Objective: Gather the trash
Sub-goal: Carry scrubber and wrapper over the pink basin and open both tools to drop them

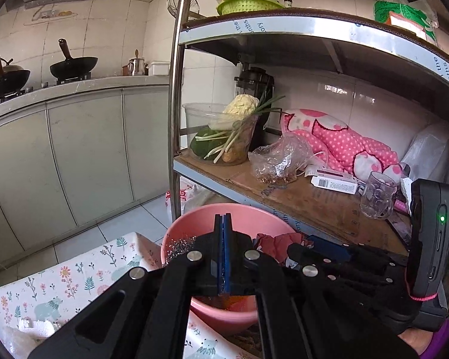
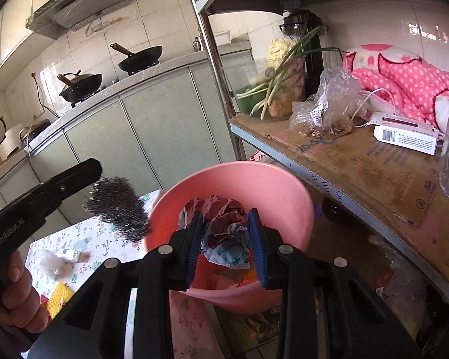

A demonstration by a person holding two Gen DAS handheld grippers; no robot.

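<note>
Trash here is mostly a crumpled paper wad (image 2: 224, 233), dark red, teal and white bits all scrunched together, sitting between the spread fingers of the right gripper (image 2: 228, 249) right over the pink basin (image 2: 263, 185); can't really tell if the blue pads actually touch it. Other piece is a steel wool scrubber (image 2: 118, 208), grey and wiry, hanging off the tip of the left gripper (image 2: 97, 173) just beside the basin rim. From the left wrist cam that gripper's (image 1: 223, 239) fingers look pressed together, and you only see a glint of wire (image 1: 179, 246) next to them, so the actual grip point is hidden. Basin sits on a floral tablecloth (image 1: 74, 278) and has reddish paper plus some orange stuff at the bottom, hard to make out. On the shelf (image 2: 359, 161) there's a clear tub (image 1: 221, 131) with cabbage, scallions and something green, a crinkled plastic bag (image 2: 326, 104) with brownish bits, a white box (image 2: 404, 136), a glass mug (image 1: 377, 194), cut off in the right view.
</note>
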